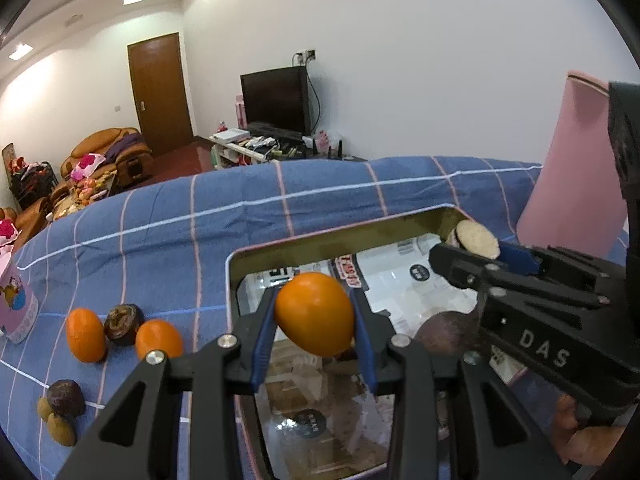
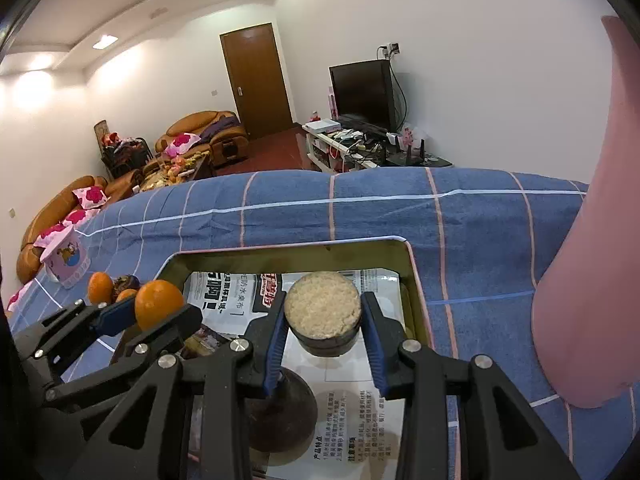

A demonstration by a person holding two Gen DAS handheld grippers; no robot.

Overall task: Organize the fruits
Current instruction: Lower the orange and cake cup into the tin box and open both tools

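Observation:
My left gripper [image 1: 314, 316] is shut on an orange fruit [image 1: 315, 314] and holds it above the left part of a metal tray [image 1: 340, 236] lined with printed paper. My right gripper [image 2: 323, 320] is shut on a dark cut fruit half with a pale face [image 2: 323, 312], held over the tray's [image 2: 412, 280] far right part. The cut half also shows in the left wrist view [image 1: 478, 238]. A dark round fruit [image 2: 282, 412] lies in the tray below the right gripper. Two oranges [image 1: 85, 334] [image 1: 159, 340] and a dark fruit [image 1: 124, 324] lie left of the tray.
A blue checked cloth [image 1: 320, 188] covers the table. A pink container [image 1: 576, 168] stands right of the tray. A pink printed cup [image 2: 66, 258] stands at the far left. A dark fruit [image 1: 65, 398] and small brownish fruits [image 1: 60, 428] lie near the left front.

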